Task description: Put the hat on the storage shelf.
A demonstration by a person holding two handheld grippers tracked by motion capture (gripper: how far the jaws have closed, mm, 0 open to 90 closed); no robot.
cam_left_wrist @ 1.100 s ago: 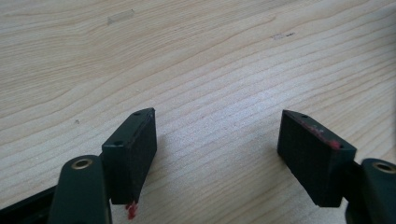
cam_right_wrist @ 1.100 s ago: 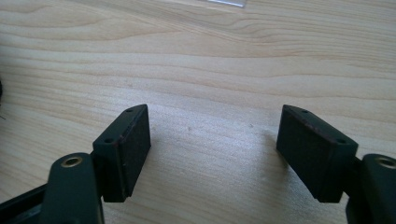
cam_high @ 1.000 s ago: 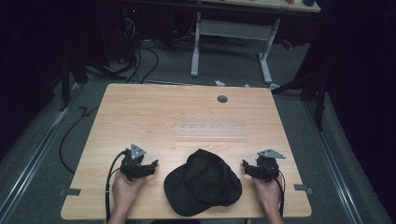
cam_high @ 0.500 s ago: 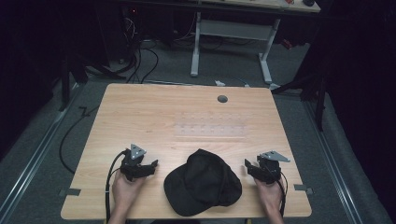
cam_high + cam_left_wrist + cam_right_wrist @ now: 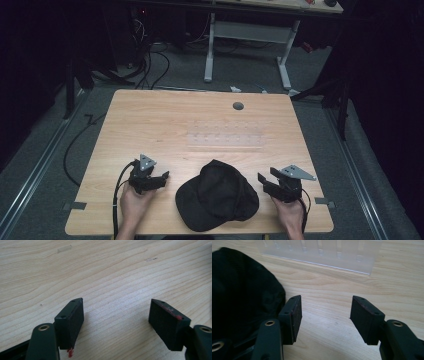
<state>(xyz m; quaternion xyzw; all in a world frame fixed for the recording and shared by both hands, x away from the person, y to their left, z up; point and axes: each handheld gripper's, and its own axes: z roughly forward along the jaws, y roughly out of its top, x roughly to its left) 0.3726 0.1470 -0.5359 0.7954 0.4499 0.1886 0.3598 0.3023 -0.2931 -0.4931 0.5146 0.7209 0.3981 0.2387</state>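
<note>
A black cap lies on the wooden table near its front edge, between my two hands. My left gripper rests to the cap's left, open, with bare wood between its jaws. My right gripper hovers just right of the cap, pointing toward it. Its jaws have just been closing a little and still stand open with nothing between them. In the right gripper view the cap lies beside and behind the left jaw, apart from the pads.
A clear plastic rack with a row of slots lies flat at the table's middle, beyond the cap, and shows as the clear plastic rack ahead of my right gripper. A round grey grommet sits near the far edge.
My right gripper has lifted slightly and shifted a little beside the cap. The left gripper and the cap have not moved.
</note>
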